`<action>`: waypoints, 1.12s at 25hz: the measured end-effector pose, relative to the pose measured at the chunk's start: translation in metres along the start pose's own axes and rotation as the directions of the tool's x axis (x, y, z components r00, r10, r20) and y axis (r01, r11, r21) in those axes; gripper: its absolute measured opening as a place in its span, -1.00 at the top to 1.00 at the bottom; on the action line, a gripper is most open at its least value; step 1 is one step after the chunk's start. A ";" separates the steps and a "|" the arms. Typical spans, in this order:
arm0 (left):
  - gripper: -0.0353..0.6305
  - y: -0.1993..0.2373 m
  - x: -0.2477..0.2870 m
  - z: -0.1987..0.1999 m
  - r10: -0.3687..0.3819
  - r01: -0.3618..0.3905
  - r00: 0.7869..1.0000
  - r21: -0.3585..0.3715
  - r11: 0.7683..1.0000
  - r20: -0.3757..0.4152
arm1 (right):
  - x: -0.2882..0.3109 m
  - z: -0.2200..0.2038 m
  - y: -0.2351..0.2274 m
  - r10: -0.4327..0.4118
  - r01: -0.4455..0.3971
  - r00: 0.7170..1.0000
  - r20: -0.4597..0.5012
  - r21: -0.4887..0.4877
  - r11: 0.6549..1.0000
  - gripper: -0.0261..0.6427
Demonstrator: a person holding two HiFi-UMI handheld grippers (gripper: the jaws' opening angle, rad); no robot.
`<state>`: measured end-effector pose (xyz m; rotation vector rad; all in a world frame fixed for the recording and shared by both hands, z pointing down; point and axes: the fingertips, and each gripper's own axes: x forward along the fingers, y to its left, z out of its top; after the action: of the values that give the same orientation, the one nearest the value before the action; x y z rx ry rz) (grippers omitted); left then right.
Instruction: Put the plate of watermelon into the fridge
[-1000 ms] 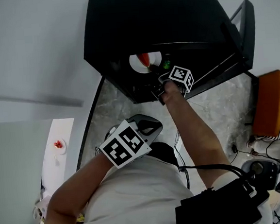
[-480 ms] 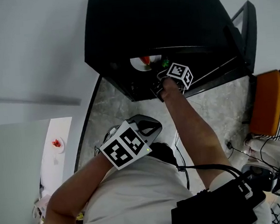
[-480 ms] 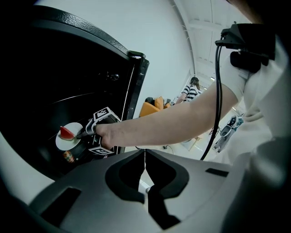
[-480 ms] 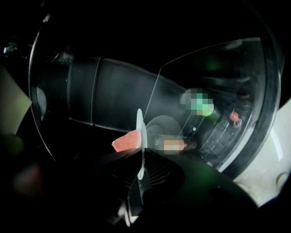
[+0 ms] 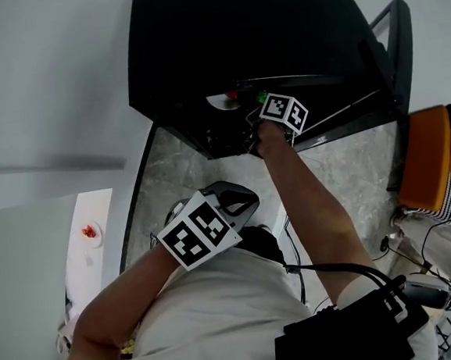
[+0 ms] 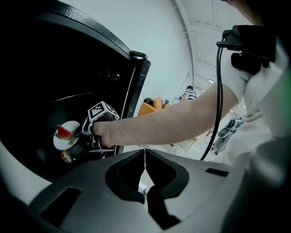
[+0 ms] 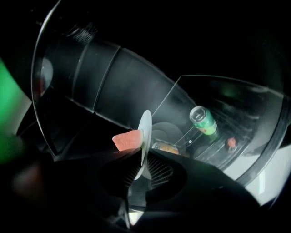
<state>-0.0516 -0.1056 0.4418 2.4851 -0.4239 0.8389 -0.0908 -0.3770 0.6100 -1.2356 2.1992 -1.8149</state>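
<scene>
The white plate [image 7: 144, 132] carries a red watermelon slice [image 7: 127, 139] and shows edge-on between the jaws of my right gripper [image 7: 138, 170], which is shut on its rim. The gripper holds it inside the dark open fridge [image 5: 236, 33], above a glass shelf. From the head view only a sliver of the plate [image 5: 220, 102] shows under the fridge top, just ahead of the right gripper [image 5: 248, 122]. In the left gripper view the plate [image 6: 63, 137] and slice [image 6: 64, 132] hang in the fridge opening. My left gripper [image 6: 145, 170] is shut on nothing, held back near my body [image 5: 239, 204].
A green can [image 7: 204, 121] and a small red item [image 7: 231, 142] sit deeper in the fridge; another can [image 6: 66, 157] stands below the plate. The fridge door [image 5: 391, 51] stands open at right. An orange chair [image 5: 432, 169] and floor cables [image 5: 396, 246] lie to the right.
My right gripper has carried the plate deeper into the fridge, so less of the plate shows under the fridge top. The left gripper has stayed in place.
</scene>
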 end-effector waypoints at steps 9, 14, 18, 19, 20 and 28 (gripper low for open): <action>0.85 -0.002 0.001 0.000 -0.039 0.039 0.999 -0.020 0.999 0.000 | -0.010 -0.001 -0.009 -0.117 0.104 0.992 -0.045 -0.222 0.969 0.72; 0.86 -0.006 0.001 0.000 -0.059 0.059 0.998 -0.021 0.998 -0.006 | -0.014 0.000 -0.018 -0.190 0.163 0.980 -0.064 -0.299 0.940 0.64; 0.85 -0.003 0.001 0.001 -0.058 0.058 0.998 -0.026 0.998 -0.004 | -0.014 0.000 -0.020 -0.223 0.187 0.973 -0.065 -0.350 0.918 0.60; 0.85 -0.003 0.001 0.001 -0.058 0.058 0.998 -0.026 0.998 -0.005 | -0.015 0.000 -0.021 -0.231 0.193 0.971 -0.066 -0.356 0.914 0.60; 0.86 -0.003 0.001 0.001 -0.058 0.058 0.998 -0.026 0.998 -0.007 | -0.015 0.000 -0.022 -0.241 0.202 0.968 -0.067 -0.363 0.910 0.59; 0.85 -0.004 0.002 -0.002 -0.058 0.058 0.998 -0.025 0.998 -0.020 | -0.019 0.002 -0.028 -0.326 0.269 0.944 -0.042 -0.471 0.840 0.49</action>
<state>-0.0497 -0.1014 0.4434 2.4523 -0.3507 0.8308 -0.0613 -0.3678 0.6246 -1.6769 2.7537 -1.5263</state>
